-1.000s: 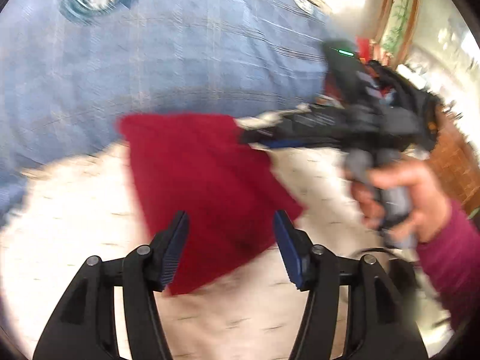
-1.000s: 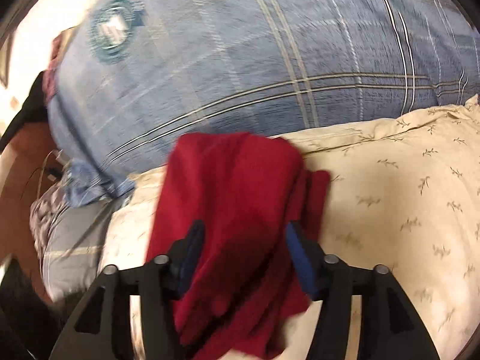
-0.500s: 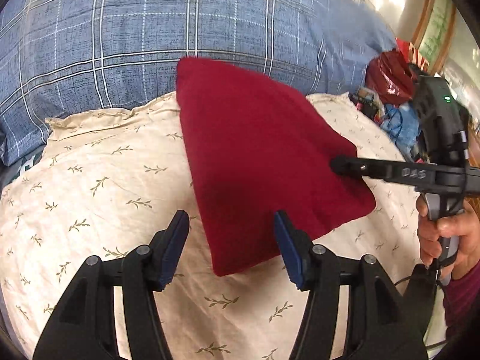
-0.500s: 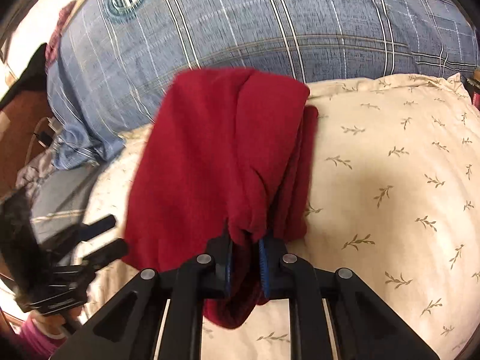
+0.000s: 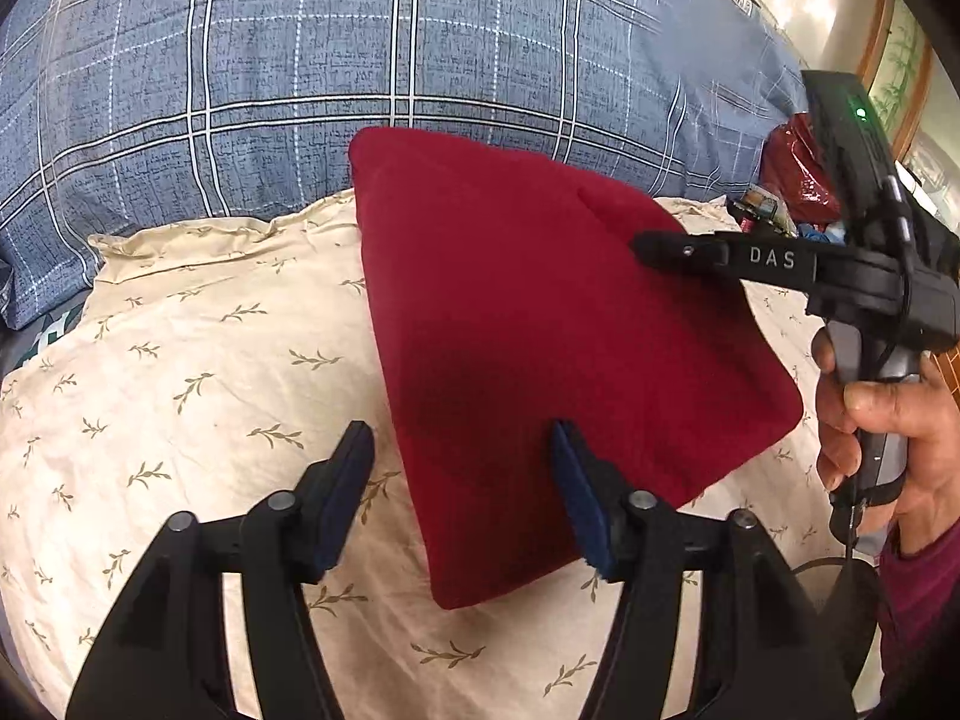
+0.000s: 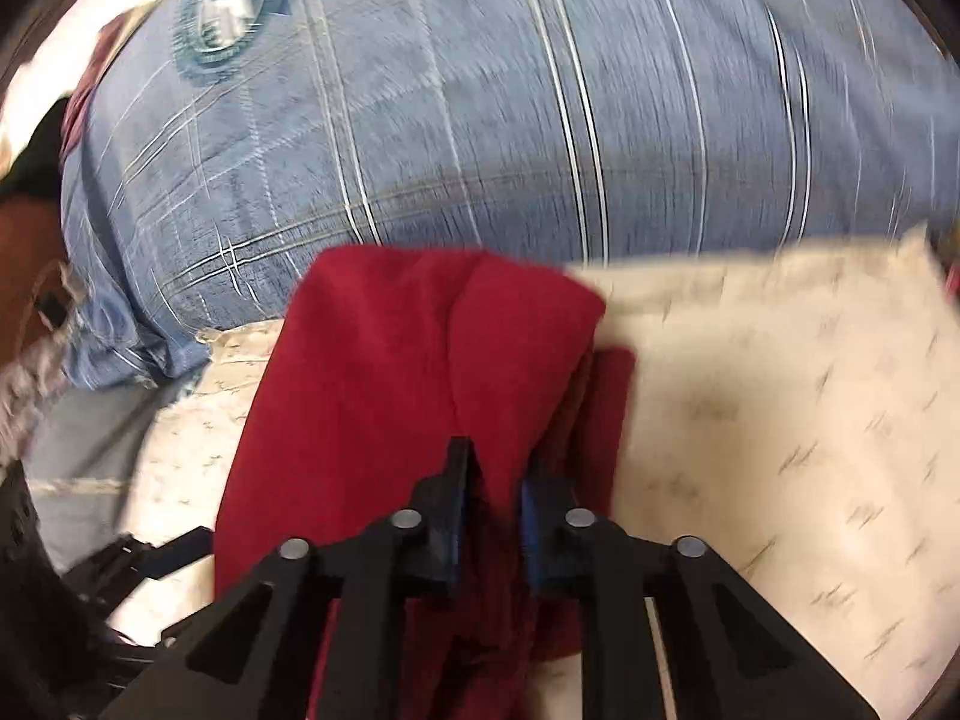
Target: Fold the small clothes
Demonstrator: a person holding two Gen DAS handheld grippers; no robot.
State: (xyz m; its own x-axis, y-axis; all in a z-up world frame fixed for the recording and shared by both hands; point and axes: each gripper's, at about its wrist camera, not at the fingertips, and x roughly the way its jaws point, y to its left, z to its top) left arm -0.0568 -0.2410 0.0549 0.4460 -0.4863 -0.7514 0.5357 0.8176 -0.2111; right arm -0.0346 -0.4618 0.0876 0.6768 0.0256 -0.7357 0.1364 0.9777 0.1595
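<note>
On the cream sheet (image 5: 180, 372), red cloth (image 5: 540, 330) is lying folded. R gripper (image 6: 491, 480) is pinching its edge w/ fingers clamped. L gripper (image 5: 462, 468) is hovering, fingers apart.

garment (image 5: 540, 324): red | pillow (image 5: 180, 360): cream, leaf-sprigged | quilt (image 5: 300, 60): blue plaid

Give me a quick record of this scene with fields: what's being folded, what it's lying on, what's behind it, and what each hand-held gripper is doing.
garment: red cloth, folded into a flat layered shape
surface: cream leaf-print pillow
behind: blue plaid bedding
left hand-held gripper: open, hovering over the near edge of the cloth, gripping nothing
right hand-held gripper: shut on the red cloth, pinching a bunched fold
right hand: wrapped around the gripper handle
image quality: right wrist view blurred
</note>
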